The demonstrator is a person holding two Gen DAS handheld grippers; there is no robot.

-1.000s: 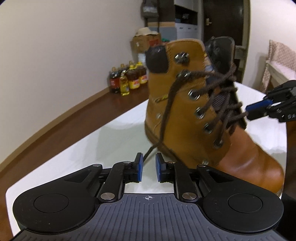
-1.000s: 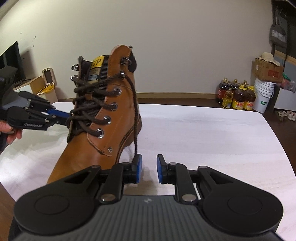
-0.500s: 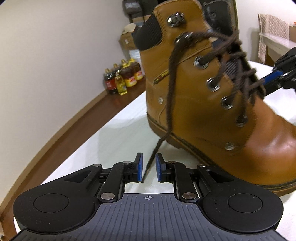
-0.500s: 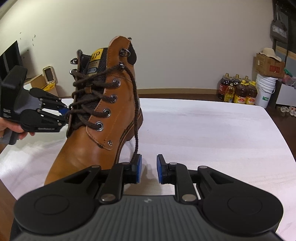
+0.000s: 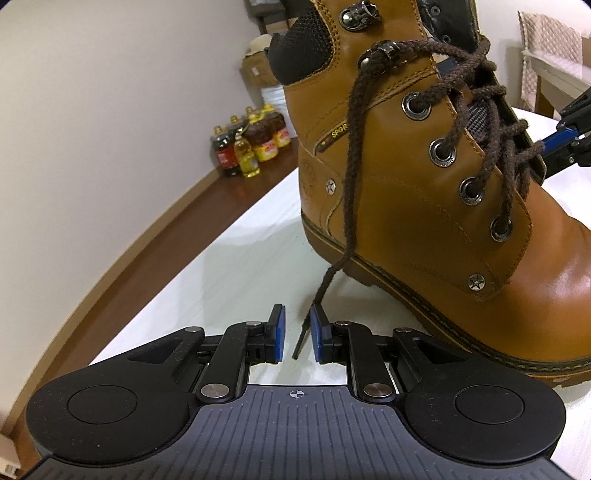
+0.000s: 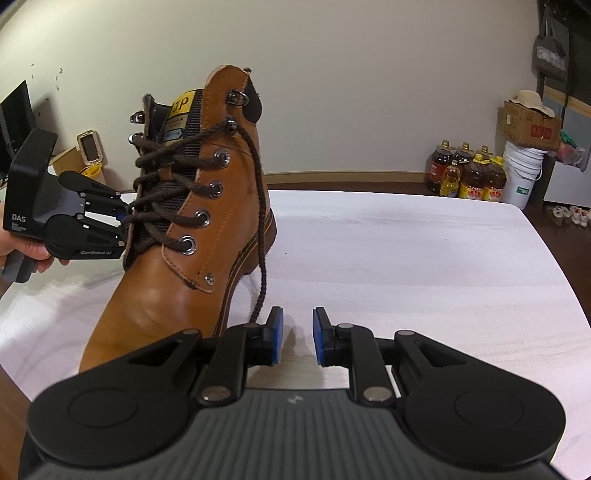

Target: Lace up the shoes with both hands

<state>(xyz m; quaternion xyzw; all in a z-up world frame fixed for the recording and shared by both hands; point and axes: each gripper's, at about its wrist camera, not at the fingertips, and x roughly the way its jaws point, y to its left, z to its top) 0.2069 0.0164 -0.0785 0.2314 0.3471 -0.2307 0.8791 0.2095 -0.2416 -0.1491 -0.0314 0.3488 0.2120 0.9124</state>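
Four pairs of eyelets on the boot (image 6: 173, 258) are threaded with the brown lace (image 5: 491, 122), crossing up the tongue, and the lace passes the lower hook on each side. Both top hooks (image 5: 356, 14) remain bare, and no knot or bow is visible. The boot stands upright on the white table (image 6: 406, 258), between the two tools.

On the left wrist view, the loose lace end (image 5: 303, 332) hangs down the side of the boot and its tip lies between the pads of the left gripper (image 5: 297, 336); the pads stand apart and do not press on it. On the right wrist view, the other lace end (image 6: 262, 236) drops to just beside the right gripper (image 6: 297, 336), whose pads also stand apart, with nothing between them.

Judgement: threading is largely done. Outstanding: seize both ends, pass the top hooks, tighten, tie.
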